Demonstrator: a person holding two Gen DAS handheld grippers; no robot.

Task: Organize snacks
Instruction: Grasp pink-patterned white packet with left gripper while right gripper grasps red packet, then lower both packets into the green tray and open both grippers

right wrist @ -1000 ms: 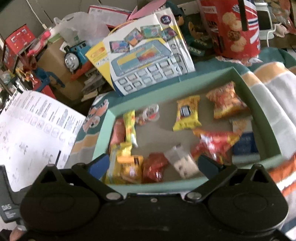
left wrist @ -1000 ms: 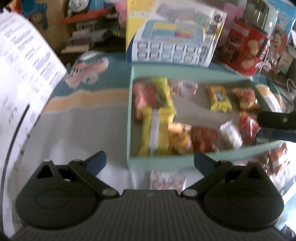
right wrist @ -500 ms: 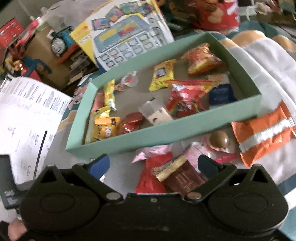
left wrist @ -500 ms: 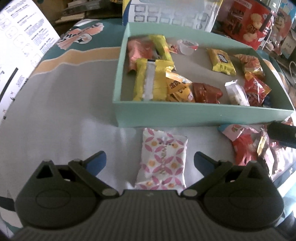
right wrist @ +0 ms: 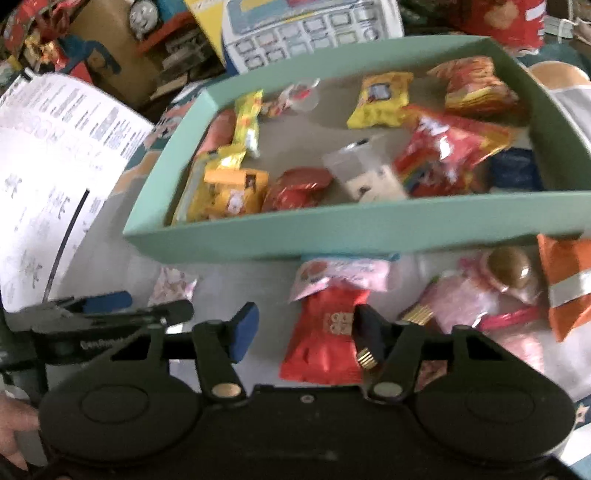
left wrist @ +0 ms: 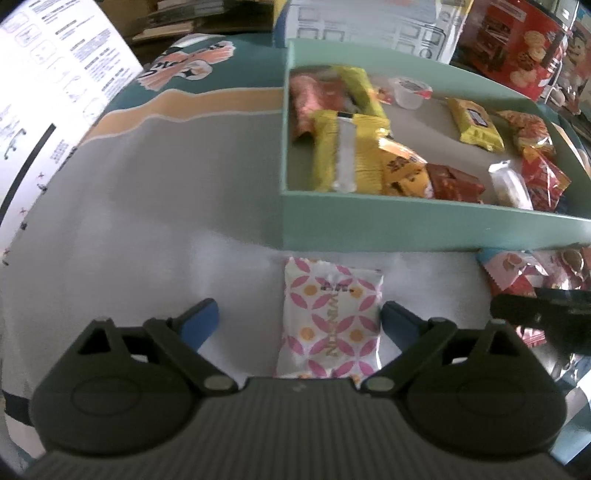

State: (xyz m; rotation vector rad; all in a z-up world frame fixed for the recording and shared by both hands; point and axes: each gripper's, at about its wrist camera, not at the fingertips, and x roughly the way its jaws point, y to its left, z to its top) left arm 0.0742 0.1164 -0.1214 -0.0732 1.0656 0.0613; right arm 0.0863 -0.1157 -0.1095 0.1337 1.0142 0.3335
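A mint-green box (left wrist: 406, 229) (right wrist: 332, 229) holds several snack packets. In front of it on the grey cloth lies a white packet with a pink pattern (left wrist: 328, 321) (right wrist: 173, 284). My left gripper (left wrist: 299, 321) straddles it, jaws wide and closing slightly; the packet sits near the right finger and far from the left one. My right gripper (right wrist: 306, 330) is closing around a red packet (right wrist: 325, 332). Its right finger (right wrist: 367, 332) is at the packet's edge and its left pad stands clear of it.
Loose snacks lie right of the red packet: a pink packet (right wrist: 343, 273), a brown ball in pink wrap (right wrist: 509, 266), an orange packet (right wrist: 565, 288). A white printed sheet (left wrist: 44, 92) lies left. A toy carton (right wrist: 314, 26) and a red biscuit tin (left wrist: 517, 48) stand behind the box.
Both grippers have sunk from over the box to the cloth in front of it. The patterned packet came between the left fingers. The right jaws have narrowed around the red packet.
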